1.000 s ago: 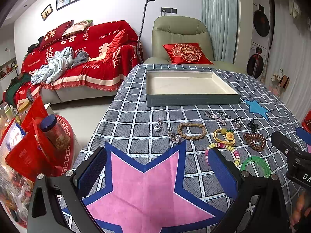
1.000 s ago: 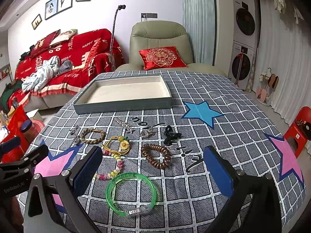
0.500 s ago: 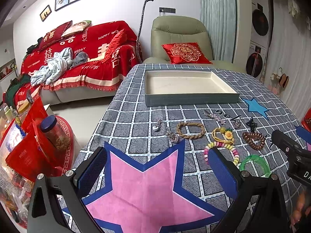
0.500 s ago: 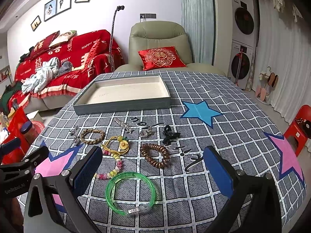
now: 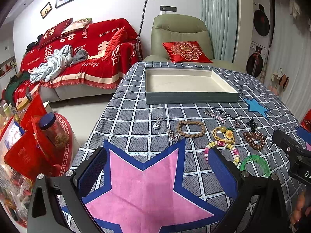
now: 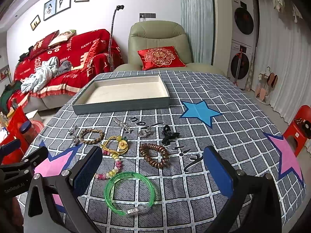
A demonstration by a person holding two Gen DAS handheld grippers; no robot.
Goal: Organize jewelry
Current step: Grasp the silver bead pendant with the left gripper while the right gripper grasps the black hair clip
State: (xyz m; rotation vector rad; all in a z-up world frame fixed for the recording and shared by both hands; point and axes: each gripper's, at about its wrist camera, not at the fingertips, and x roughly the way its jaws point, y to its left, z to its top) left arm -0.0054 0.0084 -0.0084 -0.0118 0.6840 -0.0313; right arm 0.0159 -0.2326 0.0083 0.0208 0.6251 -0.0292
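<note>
We hold a two-finger gripper in each hand above a table covered with a grey checked cloth (image 6: 223, 139). Both sets of tongs stand wide apart and hold nothing.

The jewelry lies in a loose scatter on the cloth, all of it on our side of a shallow grey tray (image 6: 120, 104) with a cream lining, which looks empty. Nearest to us from the tray is a green bangle (image 6: 129, 191), lying flat. It sits just ahead of the right gripper (image 6: 153, 171), between its two fingers and a little toward the left one. Between the bangle and the tray lie a brown coiled bracelet (image 6: 154, 155), a pastel bead strand (image 6: 114, 164), a yellow cord with a flower (image 6: 116, 144), a braided bracelet (image 6: 91, 135), a black hair clip (image 6: 169, 135) and several small silver pieces.

In the left wrist view, the left gripper (image 5: 155, 170) hovers over a pink star (image 5: 143, 190) printed on the cloth, and the whole scatter lies to its right, with the bangle (image 5: 254, 165) beyond its right finger.

We judge the right hand the nearer one for the bangle: a short reach forward and down. As a flat ring it has no long axis, so the tongs would have to close across one side of its rim. The tray lies straight beyond.
</note>
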